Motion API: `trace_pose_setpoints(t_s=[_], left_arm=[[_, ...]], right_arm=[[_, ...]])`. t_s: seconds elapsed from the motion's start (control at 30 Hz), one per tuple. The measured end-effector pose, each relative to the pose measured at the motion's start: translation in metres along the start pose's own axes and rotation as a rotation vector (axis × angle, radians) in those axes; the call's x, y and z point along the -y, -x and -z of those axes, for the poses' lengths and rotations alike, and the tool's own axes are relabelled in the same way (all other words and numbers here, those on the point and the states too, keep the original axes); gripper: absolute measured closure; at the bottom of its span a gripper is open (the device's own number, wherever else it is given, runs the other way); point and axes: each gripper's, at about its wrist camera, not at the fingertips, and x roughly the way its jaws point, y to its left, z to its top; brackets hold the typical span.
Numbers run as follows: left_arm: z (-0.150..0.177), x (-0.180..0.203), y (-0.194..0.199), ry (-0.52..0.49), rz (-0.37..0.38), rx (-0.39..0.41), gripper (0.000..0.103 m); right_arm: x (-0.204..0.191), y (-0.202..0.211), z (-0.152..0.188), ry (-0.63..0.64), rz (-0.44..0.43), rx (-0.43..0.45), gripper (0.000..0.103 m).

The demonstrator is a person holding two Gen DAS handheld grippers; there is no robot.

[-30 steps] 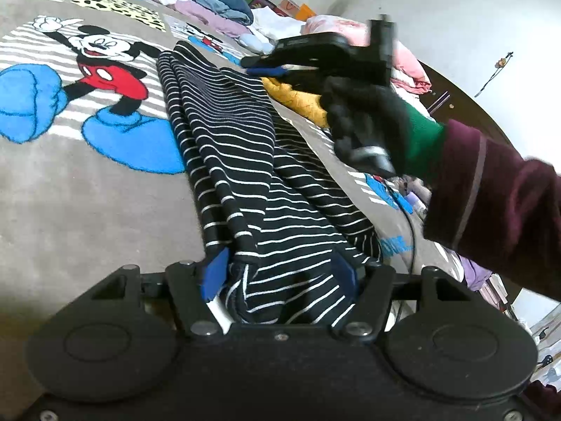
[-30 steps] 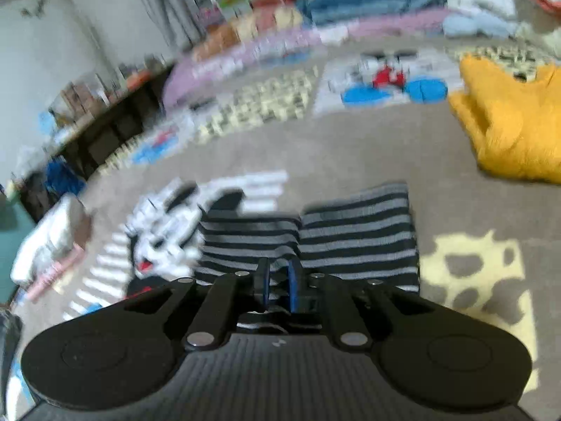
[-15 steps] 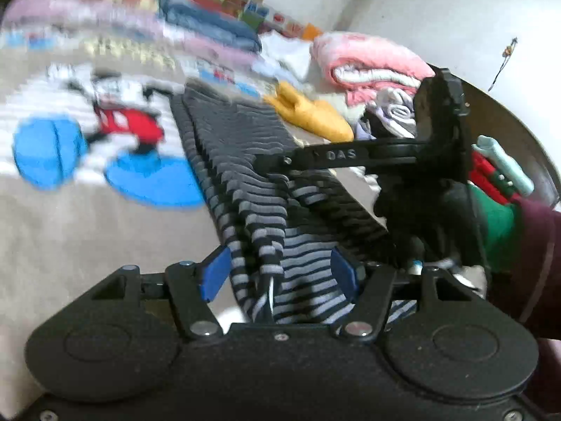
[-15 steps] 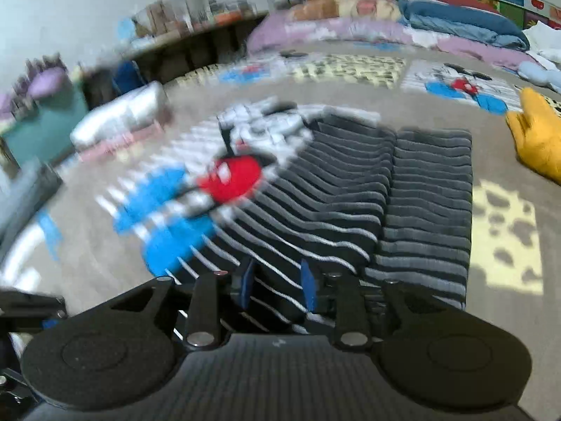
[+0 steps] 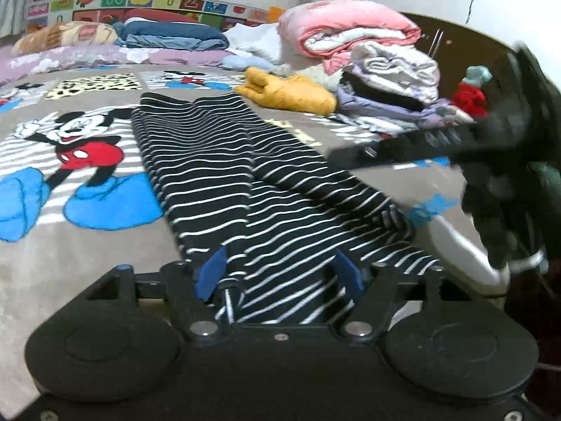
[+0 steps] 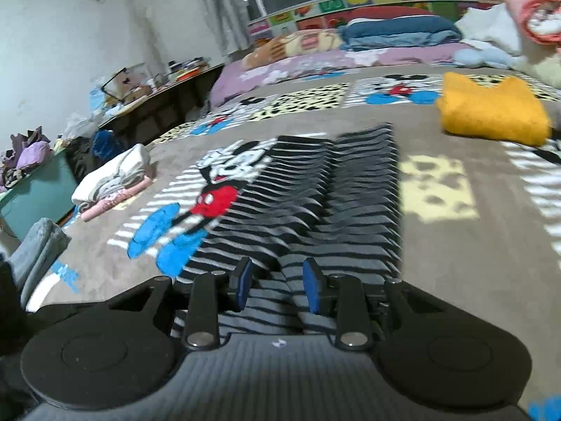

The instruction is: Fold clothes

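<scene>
Stripes fill both wrist views: the garment [image 5: 224, 175] lies in a long narrow fold on the blanket [image 5: 87, 238], beside the Mickey print [image 5: 80, 144], with its near end under both claws. My left gripper [image 5: 278, 273] is spread wide, pads either side of the near hem, cloth lying between them but not pinched. My right gripper [image 6: 277, 287] is also parted, a little narrower, with a raised ridge of fabric between its pads; I judge it is not clamped, since gaps show on both sides. The main risk I see is an uneven grab: if one claw closes on only the top layer, lifting would peel the fold apart and undo the lengthwise creases. The right view is smeared by motion, so closing now could catch the wrong spot. The two tools also sit near each other at this end, and the right one crosses the left view [image 5: 403, 147], so a collision is possible. The yellow top [image 6: 491, 112] lies well apart and should not interfere.
</scene>
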Motion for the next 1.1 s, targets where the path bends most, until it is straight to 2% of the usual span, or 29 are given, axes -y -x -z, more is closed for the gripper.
trace_pose_setpoints(t_s=[0.07, 0.2, 0.3, 0.4, 0.53, 0.63, 0.7, 0.8, 0.93, 1.1], left_arm=[[0.001, 0.001, 0.005, -0.005, -0.014, 0.022, 0.034], [0.002, 0.012, 0.02, -0.018, -0.012, 0.073, 0.034], [0.007, 0.028, 0.026, -0.089, -0.048, 0.07, 0.034], [0.012, 0.034, 0.032, -0.116, -0.088, 0.058, 0.034], [0.02, 0.038, 0.052, -0.143, -0.135, 0.103, 0.034], [0.028, 0.044, 0.062, -0.214, -0.204, 0.109, 0.034], [0.032, 0.046, 0.067, -0.252, -0.22, 0.105, 0.034], [0.041, 0.053, 0.066, -0.343, -0.288, 0.068, 0.034], [0.058, 0.062, 0.049, -0.543, -0.371, -0.052, 0.034], [0.066, 0.054, 0.034, -0.615, -0.403, -0.077, 0.034]], right_arm=[[0.002, 0.018, 0.014, 0.003, 0.02, 0.021, 0.064], [0.007, 0.056, 0.039, 0.049, 0.063, 0.071, 0.062], [0.009, 0.075, 0.056, 0.097, 0.104, 0.083, 0.062], [0.01, 0.088, 0.073, 0.156, 0.138, 0.085, 0.061], [0.013, 0.099, 0.097, 0.232, 0.193, 0.079, 0.061], [0.014, 0.101, 0.116, 0.303, 0.224, 0.057, 0.061], [0.015, 0.102, 0.129, 0.354, 0.243, 0.04, 0.061], [0.012, 0.101, 0.137, 0.415, 0.258, 0.038, 0.057], [0.006, 0.096, 0.14, 0.487, 0.262, 0.047, 0.054], [0.001, 0.083, 0.137, 0.572, 0.249, 0.042, 0.054]])
